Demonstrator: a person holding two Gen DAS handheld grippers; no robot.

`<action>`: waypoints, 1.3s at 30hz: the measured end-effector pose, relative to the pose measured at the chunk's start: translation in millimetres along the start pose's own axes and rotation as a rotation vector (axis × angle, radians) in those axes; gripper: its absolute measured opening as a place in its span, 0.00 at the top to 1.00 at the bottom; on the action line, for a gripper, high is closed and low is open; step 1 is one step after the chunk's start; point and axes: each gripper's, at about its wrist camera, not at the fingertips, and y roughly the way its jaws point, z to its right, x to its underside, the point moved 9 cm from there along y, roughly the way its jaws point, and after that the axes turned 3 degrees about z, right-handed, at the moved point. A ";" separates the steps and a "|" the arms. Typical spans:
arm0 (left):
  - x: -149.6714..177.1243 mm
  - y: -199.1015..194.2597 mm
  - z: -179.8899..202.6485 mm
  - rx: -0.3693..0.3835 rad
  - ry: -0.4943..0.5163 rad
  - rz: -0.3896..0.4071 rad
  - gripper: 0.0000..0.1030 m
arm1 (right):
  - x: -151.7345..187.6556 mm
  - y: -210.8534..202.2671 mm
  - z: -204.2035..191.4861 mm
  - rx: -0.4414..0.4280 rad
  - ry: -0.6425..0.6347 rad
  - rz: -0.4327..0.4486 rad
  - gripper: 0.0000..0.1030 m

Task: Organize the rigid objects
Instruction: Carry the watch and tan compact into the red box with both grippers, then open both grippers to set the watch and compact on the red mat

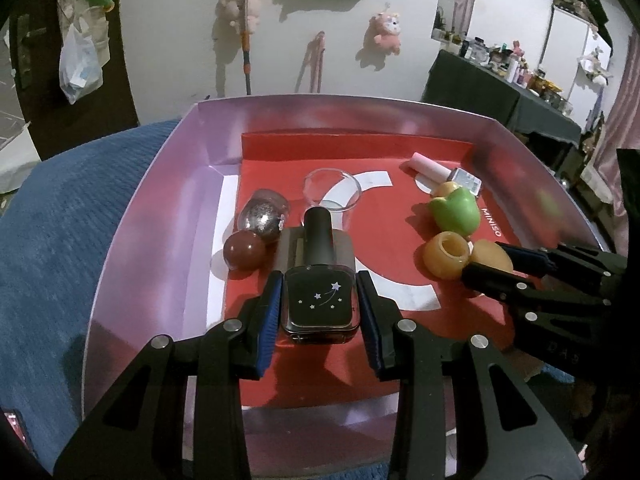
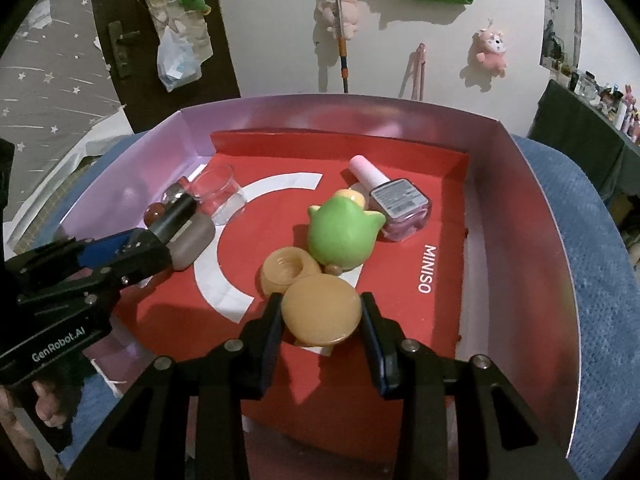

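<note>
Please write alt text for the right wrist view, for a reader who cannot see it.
The right gripper is shut on an orange lid above a red sheet in a lilac box. Behind the lid sit an open orange jar, a green toy and a pink polish bottle. At left, the left gripper holds a dark bottle.

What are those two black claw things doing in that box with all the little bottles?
A person is sorting small things in a pink box with a gripper in each hand. The left gripper is clamped on a black nail polish bottle. The right gripper is clamped on a round orange lid, beside its open orange jar. A green toy and a pink nail polish bottle lie nearby.
</note>
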 end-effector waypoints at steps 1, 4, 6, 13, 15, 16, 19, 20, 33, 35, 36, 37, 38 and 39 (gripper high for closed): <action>-0.2 0.3 0.4 -0.003 0.001 -0.002 0.67 | -0.2 0.1 0.2 0.000 0.002 0.000 0.61; -1.8 0.9 1.0 -0.008 0.000 -0.002 0.67 | -0.9 1.2 0.4 0.001 0.003 0.001 0.61; -2.1 0.8 1.0 -0.007 0.000 -0.003 0.67 | -1.2 1.6 0.1 0.001 0.005 0.002 0.61; 2.6 8.6 -1.3 -0.026 -0.009 -0.040 0.65 | -1.8 2.2 0.6 -0.002 0.013 0.002 0.61; 3.5 8.6 -2.5 -0.015 -0.022 -0.038 0.65 | -2.2 2.3 0.8 -0.005 0.015 0.002 0.61; 3.8 8.9 -3.4 -0.008 -0.030 -0.041 0.65 | -2.2 2.3 1.0 -0.005 0.015 0.002 0.61; 4.9 9.7 -4.4 0.005 -0.046 -0.045 0.65 | -2.3 2.7 1.3 -0.002 0.008 0.001 0.61; 5.2 10.0 -4.6 0.007 -0.048 -0.047 0.65 | -2.3 2.5 1.8 -0.002 0.007 0.001 0.61; 5.9 3.7 -5.1 0.030 -0.060 -0.032 0.52 | -1.2 0.5 -1.1 -0.014 0.008 0.001 0.53; 4.8 0.5 -5.9 0.022 -0.061 -0.023 0.46 | 0.0 0.0 -2.2 -0.014 0.009 0.001 0.53; 4.6 -0.8 -6.1 0.019 -0.061 -0.020 0.46 | 0.2 0.0 -2.1 -0.015 0.011 0.000 0.53; 4.3 -2.7 -6.3 0.018 -0.061 -0.016 0.46 | 0.7 -0.3 -2.2 -0.017 0.012 0.000 0.52; 4.5 -3.9 -6.3 0.018 -0.061 -0.014 0.46 | 1.4 -1.0 -2.2 -0.018 0.013 0.000 0.51; 4.7 -5.1 -6.2 0.018 -0.062 -0.013 0.46 | 2.5 -2.3 -2.3 -0.019 0.015 0.002 0.50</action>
